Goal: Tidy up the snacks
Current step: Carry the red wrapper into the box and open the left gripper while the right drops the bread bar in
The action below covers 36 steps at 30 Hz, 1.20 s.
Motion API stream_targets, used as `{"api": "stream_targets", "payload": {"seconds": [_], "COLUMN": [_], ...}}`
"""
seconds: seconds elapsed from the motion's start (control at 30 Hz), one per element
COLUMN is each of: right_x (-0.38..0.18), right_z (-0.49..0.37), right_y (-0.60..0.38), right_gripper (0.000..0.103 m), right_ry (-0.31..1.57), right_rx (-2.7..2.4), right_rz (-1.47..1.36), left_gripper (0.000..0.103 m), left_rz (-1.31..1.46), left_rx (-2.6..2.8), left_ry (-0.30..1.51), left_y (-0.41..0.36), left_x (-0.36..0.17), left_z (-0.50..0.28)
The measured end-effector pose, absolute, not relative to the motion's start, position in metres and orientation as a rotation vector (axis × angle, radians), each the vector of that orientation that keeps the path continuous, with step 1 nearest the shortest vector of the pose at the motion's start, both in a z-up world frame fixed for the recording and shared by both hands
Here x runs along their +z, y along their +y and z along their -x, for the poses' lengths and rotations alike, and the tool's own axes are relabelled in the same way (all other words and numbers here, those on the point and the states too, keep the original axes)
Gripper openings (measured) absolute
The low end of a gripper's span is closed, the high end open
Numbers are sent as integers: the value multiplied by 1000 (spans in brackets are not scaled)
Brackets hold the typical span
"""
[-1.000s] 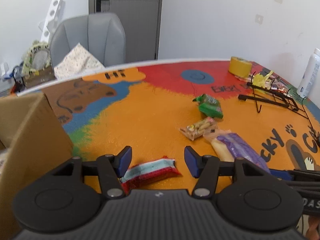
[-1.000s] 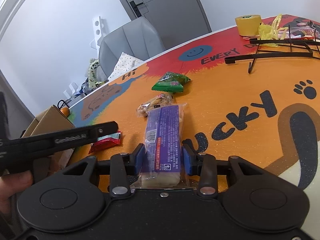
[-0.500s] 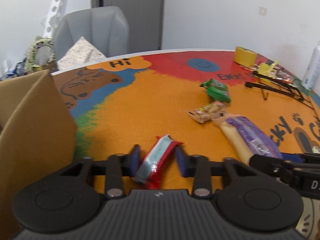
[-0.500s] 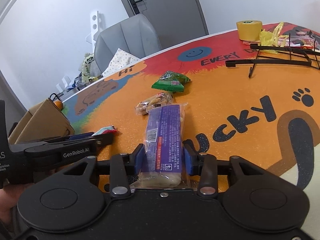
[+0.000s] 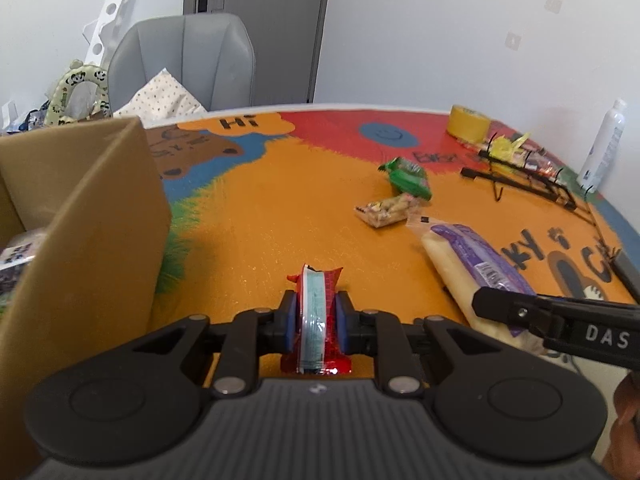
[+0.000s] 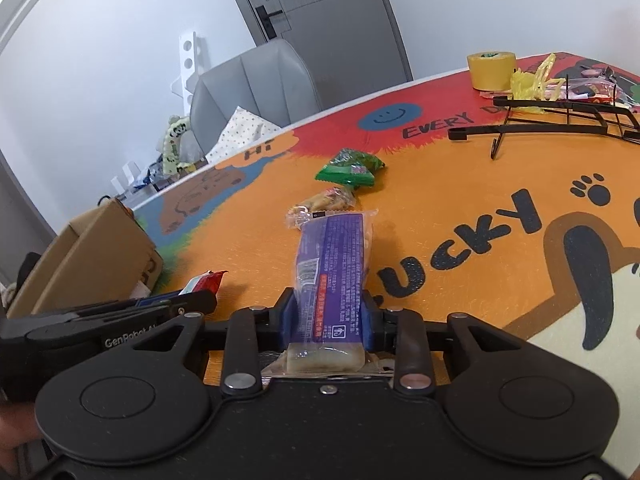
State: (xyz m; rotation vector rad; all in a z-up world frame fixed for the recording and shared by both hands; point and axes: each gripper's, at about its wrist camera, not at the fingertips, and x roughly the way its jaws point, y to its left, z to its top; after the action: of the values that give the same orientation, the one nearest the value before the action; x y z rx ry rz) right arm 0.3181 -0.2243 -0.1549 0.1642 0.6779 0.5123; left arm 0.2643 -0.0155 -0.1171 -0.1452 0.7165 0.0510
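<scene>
Left wrist view: the left gripper (image 5: pixel 316 320) has its blue pads pressed against both sides of a red and pale-blue snack packet (image 5: pixel 318 312), which stands on edge between them just above the orange table mat (image 5: pixel 280 224). A tall cardboard box (image 5: pixel 92 216) rises close on the left, its near wall blocking the view of that side of the table; something printed lies inside it, too cut off to name. Ahead lie a green snack bag (image 5: pixel 410 176) and, just in front of it, a clear packet of pale biscuits (image 5: pixel 388 210). Farther right are a black wire rack (image 5: pixel 528 184), a yellow tape roll (image 5: pixel 468 122) and a white bottle (image 5: pixel 604 148) at the table edge. In the right wrist view, the right gripper (image 6: pixel 326 320) has just been closing further on a long purple-labelled packet (image 6: pixel 334 264), and its pads now squeeze the near end while the far end reaches toward the biscuits. The left tool's arm crosses the lower left of that view, hiding part of the mat beside the box. A grey chair (image 6: pixel 256 88) stands beyond the table.
</scene>
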Motion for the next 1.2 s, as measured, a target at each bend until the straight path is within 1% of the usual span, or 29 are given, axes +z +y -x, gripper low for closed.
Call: {"api": "stream_targets", "payload": {"seconds": [0.6,1.2], "right_x": [-112,-80], "right_z": [-286,-268], "right_y": [-203,-147], "right_gripper": [30,30], "right_ry": [558,527], "right_rx": [539,644], "right_rz": [-192,-143], "left_gripper": [19,19], "left_rz": [177,209], "left_rx": [47,167], "left_ry": [530,525], "left_y": [4,68], "left_x": [-39,-12], "left_z": [-212,-179]}}
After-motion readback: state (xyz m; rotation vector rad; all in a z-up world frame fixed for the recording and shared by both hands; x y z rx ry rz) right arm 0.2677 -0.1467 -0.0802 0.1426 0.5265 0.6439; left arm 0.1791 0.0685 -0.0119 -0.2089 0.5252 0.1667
